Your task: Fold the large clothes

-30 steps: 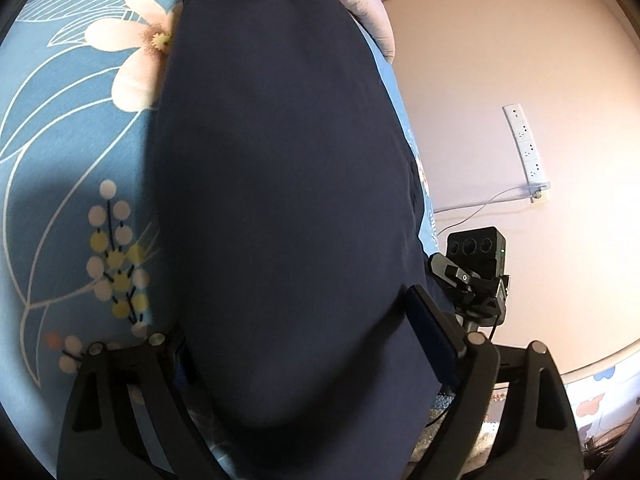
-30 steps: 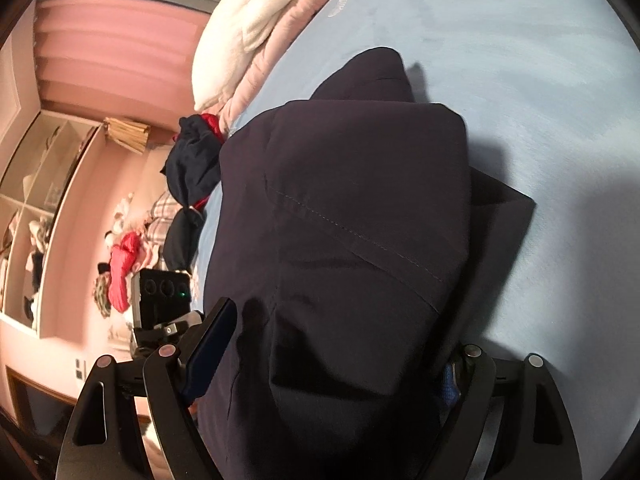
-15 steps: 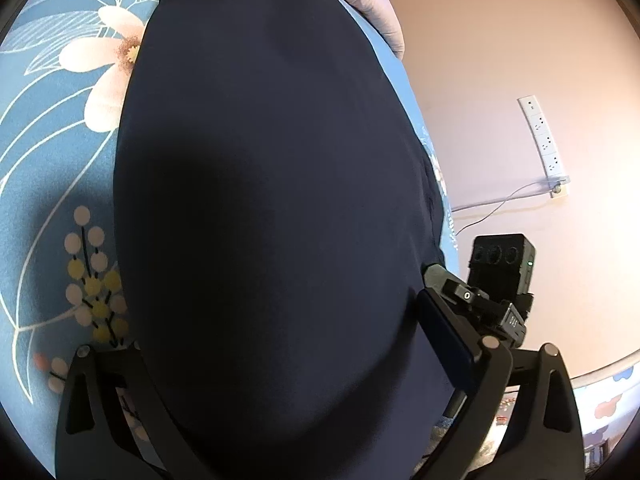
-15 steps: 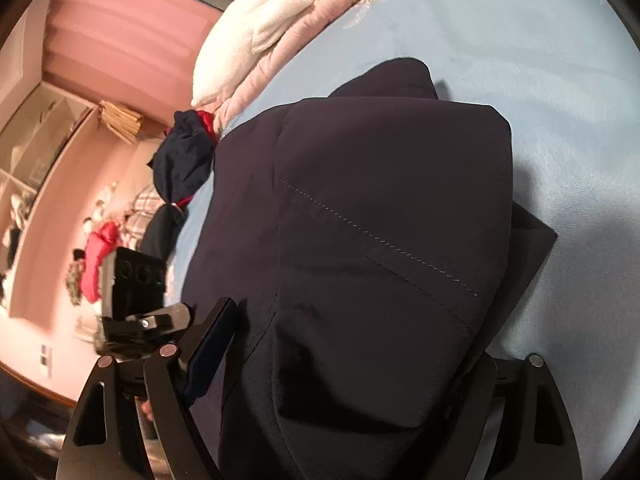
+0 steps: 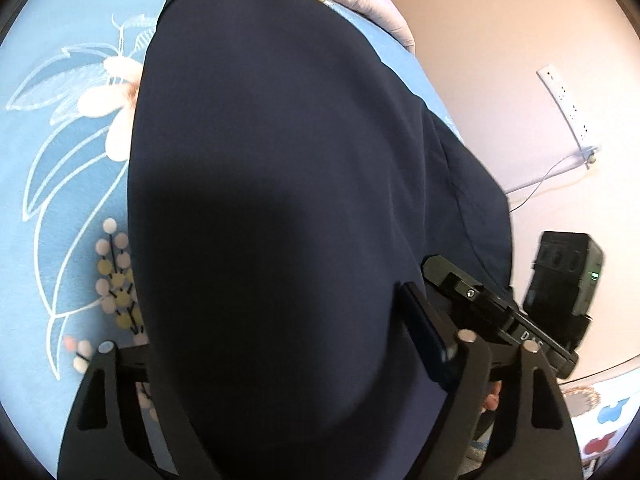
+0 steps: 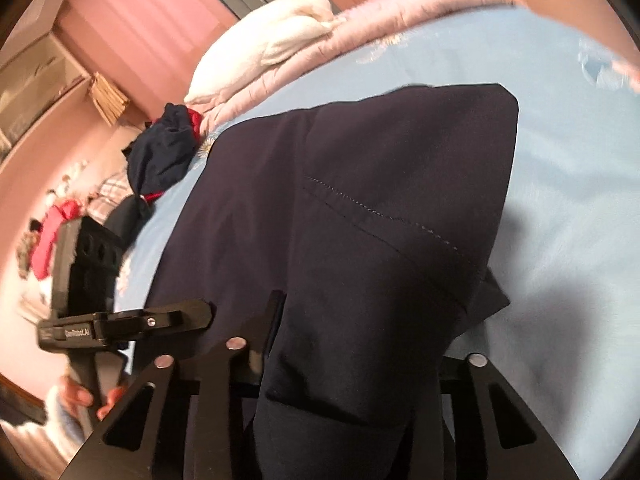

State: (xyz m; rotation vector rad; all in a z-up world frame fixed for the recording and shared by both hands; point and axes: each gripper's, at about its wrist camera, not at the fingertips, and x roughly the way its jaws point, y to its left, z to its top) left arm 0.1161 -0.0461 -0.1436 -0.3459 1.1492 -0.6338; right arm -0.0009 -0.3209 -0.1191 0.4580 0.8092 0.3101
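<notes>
The big dark navy cloth garment (image 6: pixel 360 220) lies on the blue flowered bed sheet (image 5: pixel 68 184), near the bed's edge by the pink wall (image 5: pixel 500 60). It already looks folded over, with layers stacked up. More folding is likely left. The right tool (image 6: pixel 348 344) is closing, with cloth between its jaws. The left tool (image 5: pixel 276 340) is closing too, cloth between its jaws, not yet pinched.
</notes>
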